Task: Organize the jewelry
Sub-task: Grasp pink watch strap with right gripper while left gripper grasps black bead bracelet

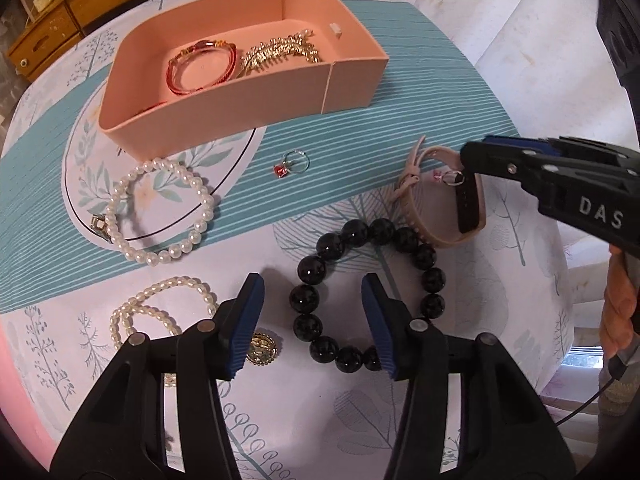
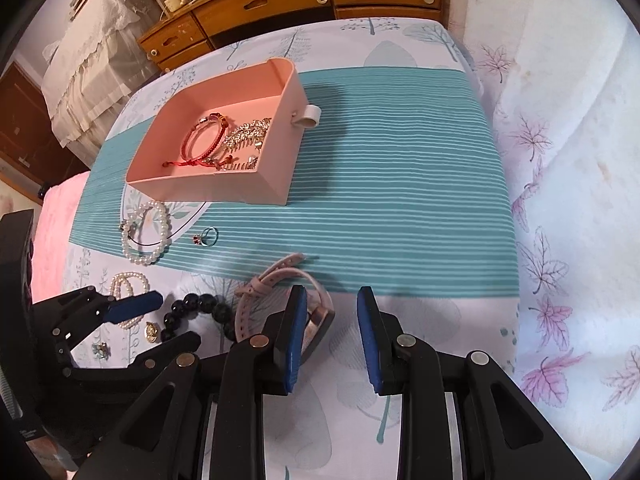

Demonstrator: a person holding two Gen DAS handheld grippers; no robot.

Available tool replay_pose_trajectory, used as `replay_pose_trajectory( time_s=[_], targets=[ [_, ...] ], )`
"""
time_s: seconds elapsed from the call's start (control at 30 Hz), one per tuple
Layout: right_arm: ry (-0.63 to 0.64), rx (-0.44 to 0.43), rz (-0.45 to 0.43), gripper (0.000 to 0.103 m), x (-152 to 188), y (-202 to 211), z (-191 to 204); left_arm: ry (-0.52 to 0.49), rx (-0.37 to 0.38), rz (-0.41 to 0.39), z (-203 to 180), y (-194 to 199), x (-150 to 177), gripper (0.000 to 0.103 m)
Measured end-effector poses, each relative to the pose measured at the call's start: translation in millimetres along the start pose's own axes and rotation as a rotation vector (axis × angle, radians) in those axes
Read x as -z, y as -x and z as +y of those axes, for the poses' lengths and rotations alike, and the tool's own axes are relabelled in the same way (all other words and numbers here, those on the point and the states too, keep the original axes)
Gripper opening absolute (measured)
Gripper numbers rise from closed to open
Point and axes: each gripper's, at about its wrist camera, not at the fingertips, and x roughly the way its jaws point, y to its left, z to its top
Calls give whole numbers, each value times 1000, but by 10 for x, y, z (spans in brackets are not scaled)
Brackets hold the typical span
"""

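A black bead bracelet (image 1: 320,248) lies on the tablecloth. My left gripper (image 1: 314,320) stands open over it, its left beads between the pads without touching them and the right pad inside the loop. A pink strap watch (image 1: 436,232) rests to the right. In the right wrist view my right gripper (image 2: 332,320) hangs open just above the watch (image 2: 276,276), whose face peeks past the left pad. The pink box (image 1: 352,80) at the back holds a red bangle (image 1: 200,66) and a gold crystal piece (image 1: 280,54).
A pearl bracelet (image 1: 204,200), a ring with a red stone (image 1: 294,162), a small pearl strand (image 1: 172,282) and a gold pendant (image 1: 262,350) lie loose on the cloth. Wooden drawers (image 2: 280,0) stand behind the table. A leaf-print cloth (image 2: 560,160) hangs at the right.
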Motion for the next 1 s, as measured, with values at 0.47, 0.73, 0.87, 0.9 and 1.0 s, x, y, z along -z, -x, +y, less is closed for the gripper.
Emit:
replay_pose_trajectory(
  time_s=[0.47,0.73,0.87,0.9,1.0],
  targets=[
    [71,8,54,14,-156,-355,192,-16,-6,-8,74,-3,19,40],
    [63,34,59,10,-155,-449,258,-35,-56,-16,-103,18,89,30],
    [30,19,55,8,-137,-445,225,-9,-71,-15,-72,21,75,20],
    [20,14,53,8,-139,-446,220,-5,-74,-14,-58,28,70,19],
    [0,6,44,6,-131,-409,167,11,-77,-13,-15,34,52,14]
  ],
)
